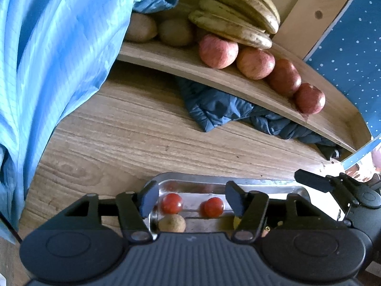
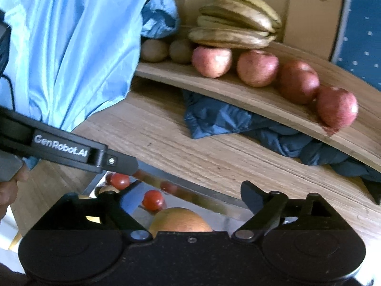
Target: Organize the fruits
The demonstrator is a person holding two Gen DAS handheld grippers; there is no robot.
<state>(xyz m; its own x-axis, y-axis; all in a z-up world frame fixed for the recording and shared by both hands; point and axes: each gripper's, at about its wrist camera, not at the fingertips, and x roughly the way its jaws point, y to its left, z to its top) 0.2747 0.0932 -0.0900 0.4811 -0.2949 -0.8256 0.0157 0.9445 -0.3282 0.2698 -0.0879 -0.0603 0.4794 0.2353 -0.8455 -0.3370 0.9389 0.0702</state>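
Two small red tomatoes (image 1: 172, 203) (image 1: 213, 206) lie in a shiny metal tray (image 1: 269, 184) on the wood-grain surface (image 1: 142, 128), directly under the left gripper (image 1: 193, 199), whose fingers (image 1: 148, 197) stand partly open around them and hold nothing. They are smooth, glossy and thin-skinned, probably light and prone to roll or slip on the polished steel, so a gentle pinch across the widest part would suit. A fuzzy brown kiwi (image 1: 172, 223) lies just beside them: soft, matte, easier to hold. Under the right gripper (image 2: 188, 196), whose fingers (image 2: 250, 196) are spread wide and empty, sits a larger orange-toned round fruit (image 2: 181, 220), seemingly firm and heavier, best taken across its middle. On the curved wooden shelf (image 2: 238, 95) behind, four mottled red apples (image 2: 258, 68) line up beside spotted yellow bananas (image 2: 238, 23) and two more kiwis (image 2: 154, 50). Crumpled dark blue cloth (image 2: 226, 119) lies beneath the shelf, and a person's light blue sleeve (image 2: 71, 47) hangs at left.
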